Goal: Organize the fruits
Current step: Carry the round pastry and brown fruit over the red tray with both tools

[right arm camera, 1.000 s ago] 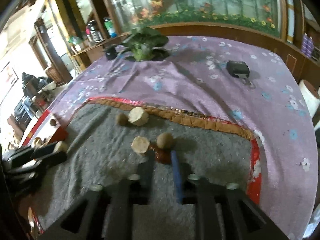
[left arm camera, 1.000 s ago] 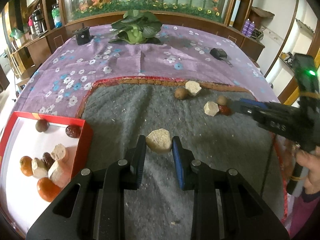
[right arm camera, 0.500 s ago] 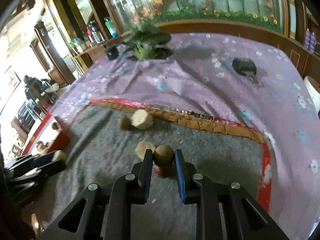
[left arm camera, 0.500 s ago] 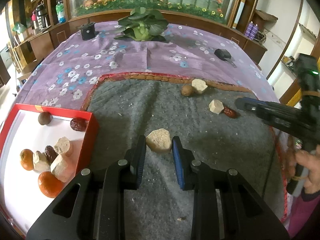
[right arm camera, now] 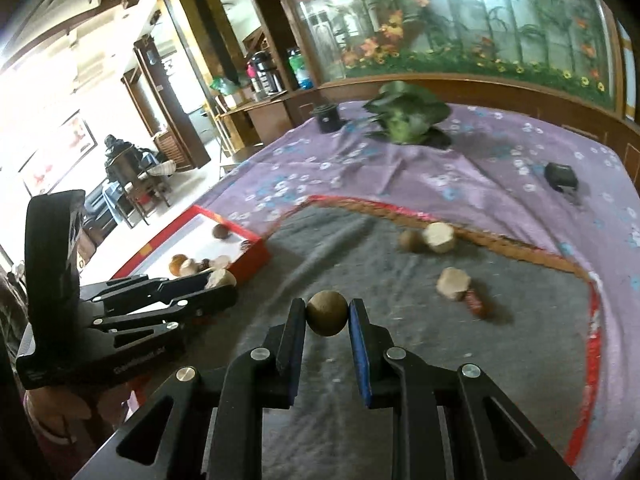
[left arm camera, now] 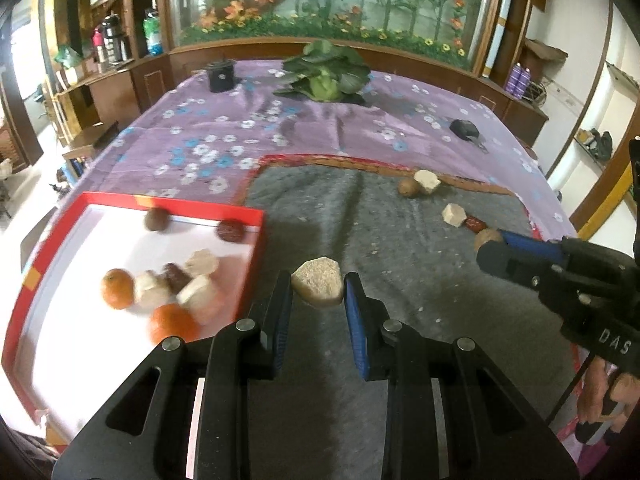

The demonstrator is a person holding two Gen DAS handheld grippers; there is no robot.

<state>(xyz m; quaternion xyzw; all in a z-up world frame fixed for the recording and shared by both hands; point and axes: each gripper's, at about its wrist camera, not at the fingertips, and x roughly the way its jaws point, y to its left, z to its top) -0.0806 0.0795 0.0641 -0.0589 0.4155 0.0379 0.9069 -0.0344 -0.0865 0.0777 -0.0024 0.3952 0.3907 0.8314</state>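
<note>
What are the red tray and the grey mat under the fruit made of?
The red tray looks like thin cardboard, perhaps a box lid: glossy red walls, smooth white inside, crisp folded corners. The grey mat looks like felt or coarse wool: matte, fuzzy, gently creased, flecked with crumbs, with a red and gold woven-looking border.

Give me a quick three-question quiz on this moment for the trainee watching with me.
1. True or false: the left gripper is shut on a pale chunk.
2. What does the right gripper hold? A) an orange B) a brown ball C) a red date
3. How many pieces lie loose on the grey mat?

Key:
1. True
2. B
4. Four: a brown ball beside a pale chunk at the far edge, then a pale chunk with a red date.
</note>
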